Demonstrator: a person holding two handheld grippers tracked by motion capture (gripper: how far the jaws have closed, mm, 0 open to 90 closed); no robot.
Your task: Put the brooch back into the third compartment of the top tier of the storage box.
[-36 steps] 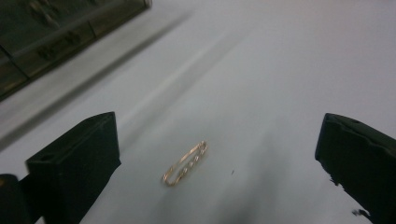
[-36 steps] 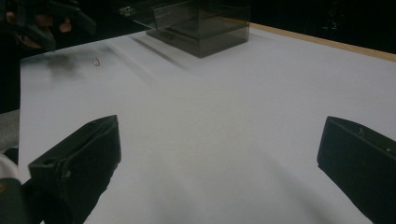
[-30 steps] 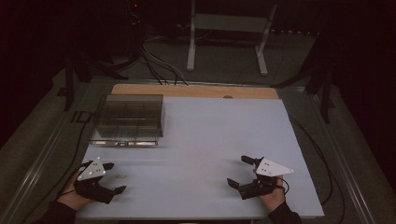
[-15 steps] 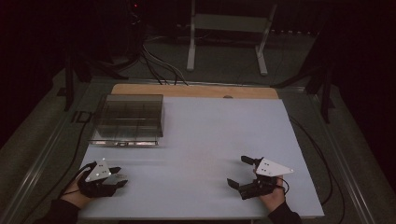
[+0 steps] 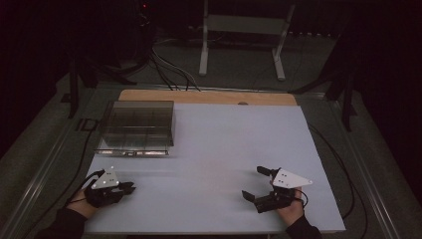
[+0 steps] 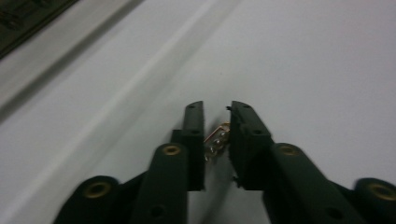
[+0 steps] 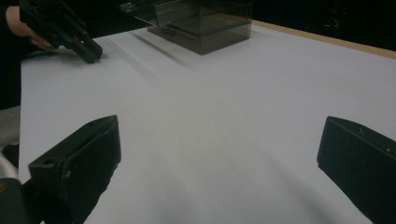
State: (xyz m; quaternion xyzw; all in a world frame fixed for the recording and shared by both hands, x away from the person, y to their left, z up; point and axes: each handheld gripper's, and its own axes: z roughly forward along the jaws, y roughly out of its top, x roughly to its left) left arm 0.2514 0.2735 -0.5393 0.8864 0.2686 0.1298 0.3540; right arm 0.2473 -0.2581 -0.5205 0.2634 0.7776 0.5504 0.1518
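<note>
My left gripper (image 5: 130,187) lies low over the white table (image 5: 229,139) at the front left. Its jaws have just been closing, and a small shiny metal piece (image 6: 216,140) sits pinched in the narrow gap between them, as the left gripper view (image 6: 217,109) shows. At the front right my right gripper (image 5: 254,182) stands wide open with nothing between its jaws, which the right gripper view (image 7: 219,154) confirms. That view also shows the left gripper (image 7: 88,49) far off, tips down on the table.
A clear, smoky plastic box with compartments (image 5: 137,127) stands at the table's back left, seen too as the box (image 7: 201,23) in the right gripper view. A wooden strip (image 5: 209,97) borders the far edge. Cables and a metal stand (image 5: 241,30) lie on the floor beyond.
The left gripper's jaws have gone from wide apart to nearly together, and it has shifted a little. The right gripper has stayed where it was, open.
</note>
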